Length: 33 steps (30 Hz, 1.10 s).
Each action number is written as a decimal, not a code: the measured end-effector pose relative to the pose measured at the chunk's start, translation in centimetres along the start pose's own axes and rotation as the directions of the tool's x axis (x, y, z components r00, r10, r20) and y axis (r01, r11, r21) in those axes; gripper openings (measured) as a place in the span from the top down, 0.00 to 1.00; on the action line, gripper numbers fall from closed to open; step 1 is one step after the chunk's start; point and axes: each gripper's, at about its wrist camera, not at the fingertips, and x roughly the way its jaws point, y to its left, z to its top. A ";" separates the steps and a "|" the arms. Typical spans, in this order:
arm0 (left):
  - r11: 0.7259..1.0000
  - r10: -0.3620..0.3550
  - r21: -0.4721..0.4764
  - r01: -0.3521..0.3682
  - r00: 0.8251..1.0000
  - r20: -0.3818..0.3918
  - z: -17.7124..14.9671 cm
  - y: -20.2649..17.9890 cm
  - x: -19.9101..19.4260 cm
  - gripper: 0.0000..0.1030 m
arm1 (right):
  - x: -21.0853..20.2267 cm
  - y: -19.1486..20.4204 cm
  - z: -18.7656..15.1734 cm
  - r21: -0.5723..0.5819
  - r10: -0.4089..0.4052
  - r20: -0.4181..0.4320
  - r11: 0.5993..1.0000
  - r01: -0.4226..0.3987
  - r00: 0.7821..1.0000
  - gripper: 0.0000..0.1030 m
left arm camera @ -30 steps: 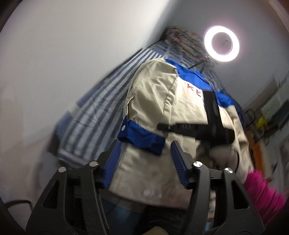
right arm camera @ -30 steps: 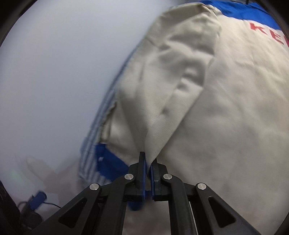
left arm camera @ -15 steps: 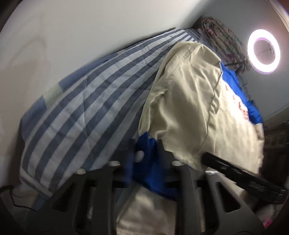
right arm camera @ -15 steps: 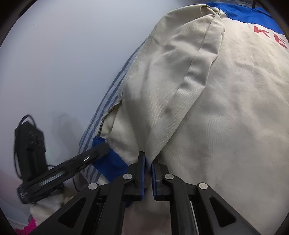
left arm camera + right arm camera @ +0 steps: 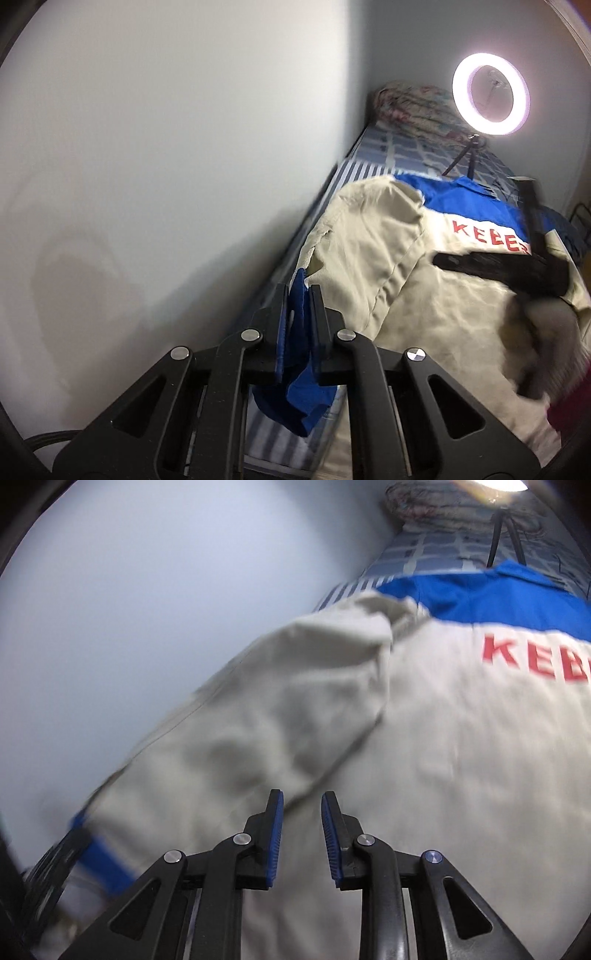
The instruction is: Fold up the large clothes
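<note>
Left gripper, right gripper: black jaws, blue ribbed pads, silver screws.

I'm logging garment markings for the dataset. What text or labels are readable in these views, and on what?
"KEBE", red capitals on the beige jacket just below its blue yoke; the word's end is hidden behind the right gripper.
No other text, label or number is visible.

Ring light glows above striped bed, white wall.
</note>
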 end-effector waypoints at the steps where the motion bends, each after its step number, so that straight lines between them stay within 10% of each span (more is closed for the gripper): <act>1: 1.000 -0.005 0.006 0.005 1.000 0.013 0.4 -0.2 -0.4 0.92 | 0.8 -0.1 1.2 0.015 -0.006 0.020 1.000 0.006 1.000 0.78; 11: 0.996 -0.072 0.058 0.069 0.996 0.046 0.8 -1.8 -1.5 0.92 | 11.7 -0.4 3.7 0.144 0.040 -0.115 0.989 -0.023 0.993 0.78; 22: 0.970 -0.116 0.224 0.100 0.991 0.061 -2.2 -5.6 -3.5 0.92 | 0.4 -1.7 9.5 0.132 0.093 0.041 0.986 -0.098 0.995 0.49; 33: 0.942 -0.161 0.299 0.150 0.987 0.012 -4.6 -7.7 -3.2 0.92 | 9.0 8.1 15.3 -0.214 -0.205 -0.129 0.961 0.174 0.970 0.42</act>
